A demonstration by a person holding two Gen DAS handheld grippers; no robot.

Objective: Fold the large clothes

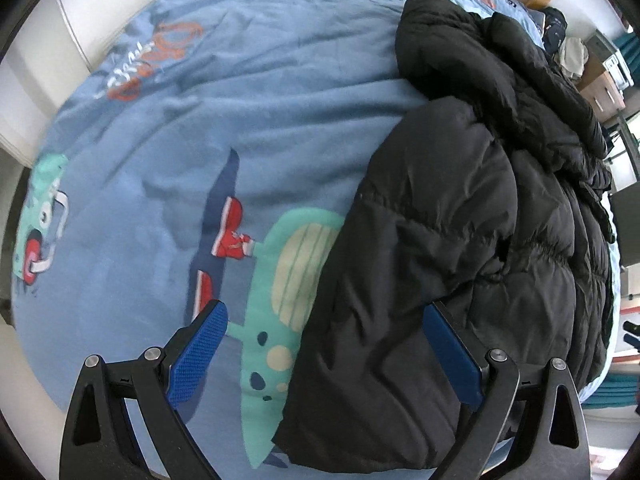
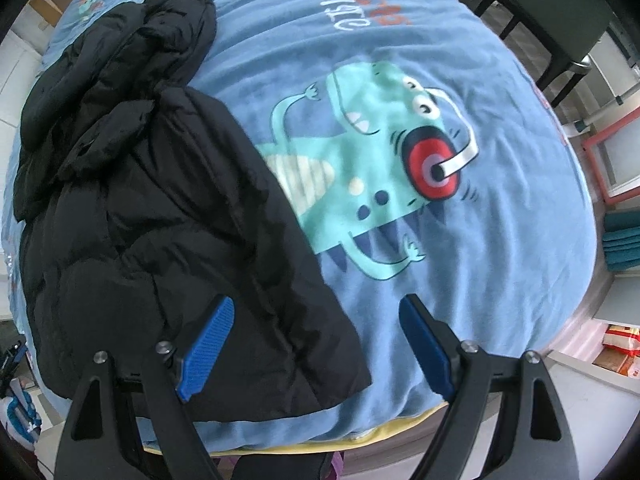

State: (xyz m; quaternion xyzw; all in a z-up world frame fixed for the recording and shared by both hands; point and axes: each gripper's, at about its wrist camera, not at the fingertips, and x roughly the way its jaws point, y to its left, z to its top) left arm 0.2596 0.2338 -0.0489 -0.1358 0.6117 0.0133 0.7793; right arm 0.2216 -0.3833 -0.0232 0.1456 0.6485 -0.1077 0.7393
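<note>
Both your grippers, left (image 1: 324,356) and right (image 2: 316,344), hover with jaws spread, pinching nothing. Black puffer jacket (image 1: 460,208) lies bunched on the bed (image 1: 240,80), right of frame in the left view. Folding not begun; next, grip the near hem corners.

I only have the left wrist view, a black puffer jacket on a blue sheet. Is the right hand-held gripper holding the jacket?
Observer: No. The right hand-held gripper is open, over the near corner of the jacket.
Operator: What's on the sheet past the jacket's far side?
Observer: A dinosaur print wearing red headphones, partly covered by the jacket on the bed sheet.
Operator: Anything beyond the bed there?
Observer: A dark chair by the bed's far corner.
</note>
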